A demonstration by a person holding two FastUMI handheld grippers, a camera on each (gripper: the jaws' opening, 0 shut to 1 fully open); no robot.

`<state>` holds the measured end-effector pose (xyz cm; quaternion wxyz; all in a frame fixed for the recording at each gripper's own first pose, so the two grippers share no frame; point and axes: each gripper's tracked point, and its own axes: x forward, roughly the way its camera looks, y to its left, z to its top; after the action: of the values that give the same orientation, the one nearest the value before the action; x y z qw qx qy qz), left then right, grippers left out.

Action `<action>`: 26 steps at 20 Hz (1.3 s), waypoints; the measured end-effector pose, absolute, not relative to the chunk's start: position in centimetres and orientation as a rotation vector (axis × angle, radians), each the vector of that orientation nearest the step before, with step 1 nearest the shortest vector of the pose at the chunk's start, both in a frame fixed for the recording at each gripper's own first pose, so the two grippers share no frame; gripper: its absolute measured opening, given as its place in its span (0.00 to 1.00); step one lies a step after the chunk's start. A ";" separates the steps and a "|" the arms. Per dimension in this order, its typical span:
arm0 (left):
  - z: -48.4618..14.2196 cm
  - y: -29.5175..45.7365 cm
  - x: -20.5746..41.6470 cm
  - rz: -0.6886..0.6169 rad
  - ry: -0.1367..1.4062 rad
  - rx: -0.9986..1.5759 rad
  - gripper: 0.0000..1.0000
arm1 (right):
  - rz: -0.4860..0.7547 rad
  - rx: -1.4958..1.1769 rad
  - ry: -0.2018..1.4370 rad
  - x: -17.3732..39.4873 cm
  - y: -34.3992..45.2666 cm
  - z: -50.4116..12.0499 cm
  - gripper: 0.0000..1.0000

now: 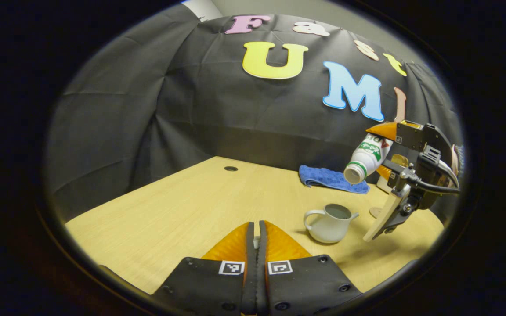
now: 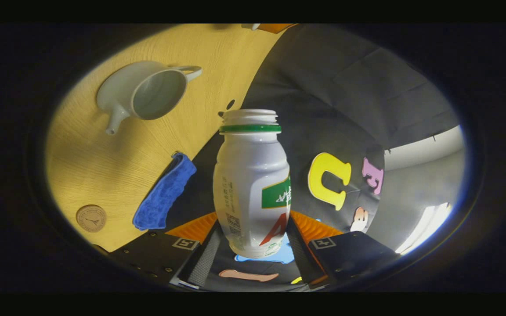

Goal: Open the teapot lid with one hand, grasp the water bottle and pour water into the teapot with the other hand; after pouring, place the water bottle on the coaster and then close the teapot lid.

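While the bottle tips: pouring step under way.
Right claw: clamped on the water bottle, mouth angled down above the open teapot on the desk.
Left claw: pinched narrow, apparently holding the lid.
Next: likely tip further, then the coaster.

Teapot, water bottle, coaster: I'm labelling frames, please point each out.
teapot (image 1: 328,230): left gripper view, its body.
water bottle (image 2: 251,175): right gripper view, its side.
coaster (image 2: 91,218): right gripper view, its top face.
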<state>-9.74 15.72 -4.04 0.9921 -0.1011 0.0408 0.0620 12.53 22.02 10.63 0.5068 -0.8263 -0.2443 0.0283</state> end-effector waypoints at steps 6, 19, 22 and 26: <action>-3.7 15.6 -9.7 0.120 0.075 -0.203 0.05 | 0.155 -1.800 -0.395 13.2 19.5 6.4 0.78; -1.4 14.5 -9.5 0.093 0.035 -0.190 0.05 | 0.287 -1.123 -0.042 12.5 18.2 1.5 0.78; 0.2 13.6 -9.0 0.069 0.009 -0.171 0.05 | 0.278 -0.985 0.002 12.7 17.8 1.1 0.78; 1.8 12.0 -7.9 0.036 -0.019 -0.135 0.05 | 0.269 -0.839 0.054 11.5 15.3 1.6 0.78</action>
<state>-7.91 12.01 1.84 0.9975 -0.0675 -0.0095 0.0181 11.49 15.32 1.59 0.9041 -0.4062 0.0262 0.1300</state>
